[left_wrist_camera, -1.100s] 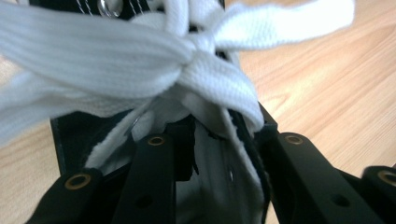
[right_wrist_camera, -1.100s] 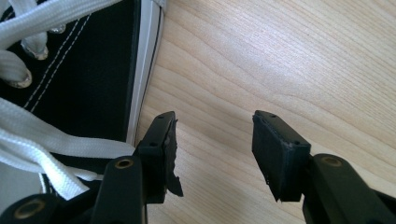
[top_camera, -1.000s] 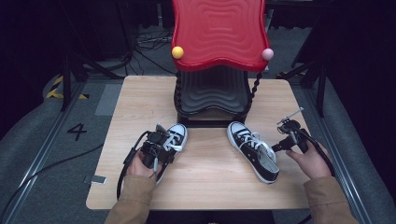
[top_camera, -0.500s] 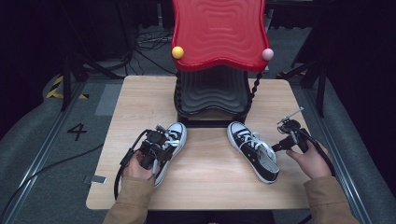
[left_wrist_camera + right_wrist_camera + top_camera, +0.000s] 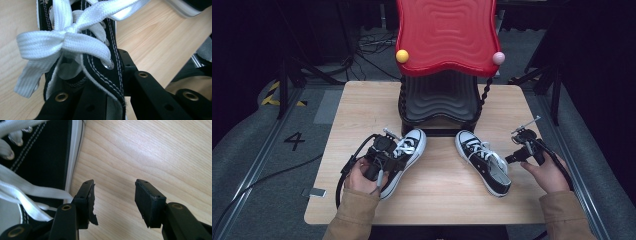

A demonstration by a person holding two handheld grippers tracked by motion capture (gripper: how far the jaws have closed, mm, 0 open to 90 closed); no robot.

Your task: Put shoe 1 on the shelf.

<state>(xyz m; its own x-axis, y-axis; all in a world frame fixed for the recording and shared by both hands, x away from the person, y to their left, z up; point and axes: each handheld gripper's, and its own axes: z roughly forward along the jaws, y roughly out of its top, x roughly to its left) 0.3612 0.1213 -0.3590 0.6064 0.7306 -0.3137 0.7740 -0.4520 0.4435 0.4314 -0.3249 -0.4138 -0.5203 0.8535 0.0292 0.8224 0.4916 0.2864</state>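
Note:
Two black canvas sneakers with white laces lie on the wooden table point(image 5: 437, 195). The left shoe point(image 5: 408, 149) has its toe toward the rack. My left gripper point(image 5: 384, 159) is at its heel end. In the left gripper view my left gripper point(image 5: 110, 85) has just been closing, and its jaws pinch the side wall of that shoe point(image 5: 82, 42) by the top eyelets. The right shoe point(image 5: 484, 162) lies flat. Just to its right, my right gripper point(image 5: 511, 159) is open. The right gripper view shows my right gripper point(image 5: 113, 195) over bare wood, beside that shoe point(image 5: 37, 157).
A shoe rack stands at the table's far middle, with a red wavy top shelf point(image 5: 447, 35) and a black lower shelf point(image 5: 439, 100). A yellow ball point(image 5: 402, 56) and a pink ball point(image 5: 498, 58) sit at its corners. Cables and stands lie on the floor around.
My left hand has risen a little with the left shoe's heel end in its jaws, and the shoe has shifted slightly toward the rack. The right hand and right shoe have stayed put.

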